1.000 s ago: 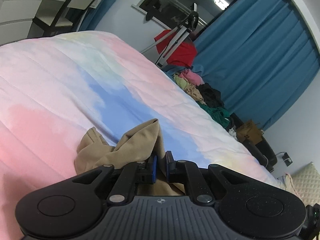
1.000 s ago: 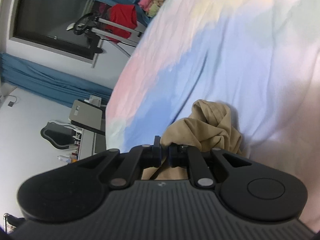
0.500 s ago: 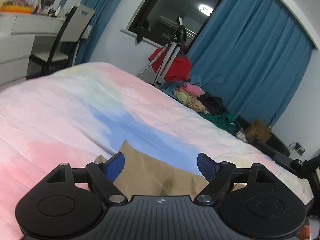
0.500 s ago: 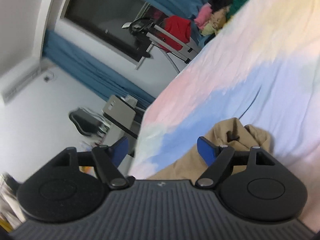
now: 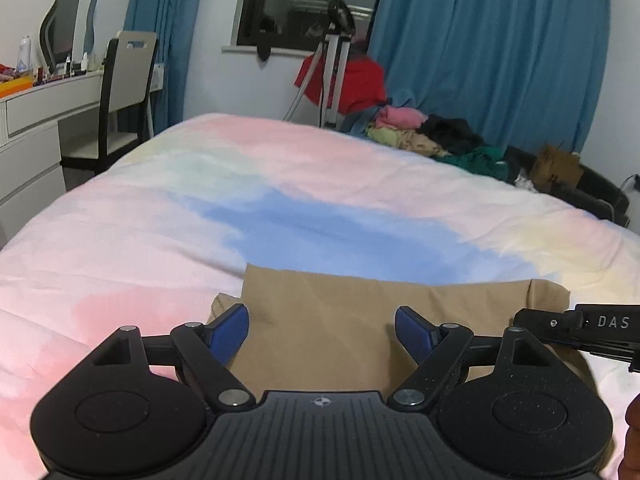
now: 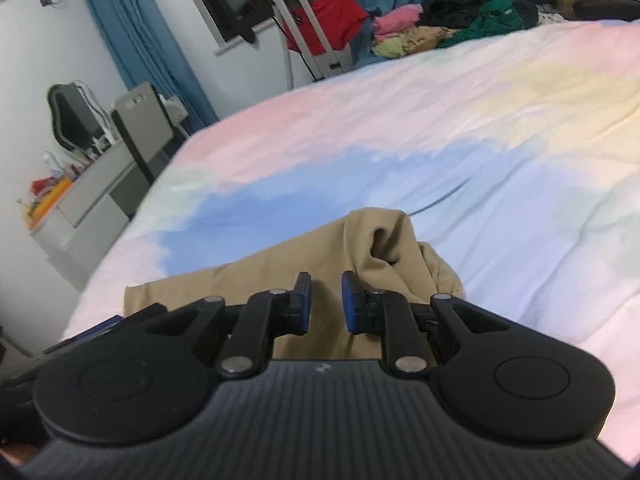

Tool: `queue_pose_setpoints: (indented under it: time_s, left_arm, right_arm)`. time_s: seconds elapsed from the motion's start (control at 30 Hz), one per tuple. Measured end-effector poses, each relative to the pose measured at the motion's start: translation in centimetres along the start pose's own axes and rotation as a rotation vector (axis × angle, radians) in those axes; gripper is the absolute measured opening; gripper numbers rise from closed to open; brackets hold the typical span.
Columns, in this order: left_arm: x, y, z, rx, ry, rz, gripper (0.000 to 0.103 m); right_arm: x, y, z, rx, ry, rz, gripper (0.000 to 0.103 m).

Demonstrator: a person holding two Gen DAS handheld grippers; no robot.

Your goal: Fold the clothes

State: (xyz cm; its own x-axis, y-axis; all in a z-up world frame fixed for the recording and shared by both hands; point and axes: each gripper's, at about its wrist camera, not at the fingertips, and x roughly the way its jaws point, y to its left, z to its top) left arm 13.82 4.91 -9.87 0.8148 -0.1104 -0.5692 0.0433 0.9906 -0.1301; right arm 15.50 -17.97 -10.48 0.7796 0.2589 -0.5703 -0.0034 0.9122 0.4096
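Note:
A tan garment [image 5: 360, 312] lies folded flat on the pastel bedspread [image 5: 280, 184], right in front of both grippers. My left gripper [image 5: 322, 330] is open and empty, its blue pads spread wide just above the garment's near part. In the right wrist view the same garment [image 6: 352, 252] has a bunched, raised fold at its right end. My right gripper [image 6: 325, 304] hovers over the cloth with a narrow gap between its jaws, holding nothing. The right gripper's body also shows at the right edge of the left wrist view [image 5: 580, 328].
A heap of unfolded clothes [image 5: 432, 136] lies beyond the bed's far edge, by a red garment on a stand [image 5: 344, 80] and blue curtains. A white desk with a chair [image 5: 120, 92] stands left of the bed.
Both grippers were shut on the tan garment a second ago. They opened and let it go, and it now lies flat. The right jaws have since narrowed again.

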Motion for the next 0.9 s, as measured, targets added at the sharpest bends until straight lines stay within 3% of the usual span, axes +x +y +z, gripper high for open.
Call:
queue_pose_setpoints:
  time_s: [0.23, 0.6, 0.77, 0.9]
  left_arm:
    - [0.5, 1.3, 0.0, -0.032, 0.023, -0.009, 0.082]
    - [-5.2, 1.2, -0.4, -0.034, -0.024, -0.061, 0.082]
    - [-7.6, 0.6, -1.0, 0.005, -0.049, -0.074, 0.082]
    - [-7.6, 0.2, -1.8, 0.031, -0.02, -0.033, 0.082]
  right_arm:
    - [1.0, 0.9, -0.3, -0.069, 0.004, -0.035, 0.019]
    - [-5.6, 2.7, -0.9, -0.064, -0.042, 0.017, 0.021]
    - [-6.7, 3.3, -1.8, -0.115, -0.013, 0.015, 0.021]
    - [-5.8, 3.2, -2.4, -0.13, 0.023, -0.005, 0.021]
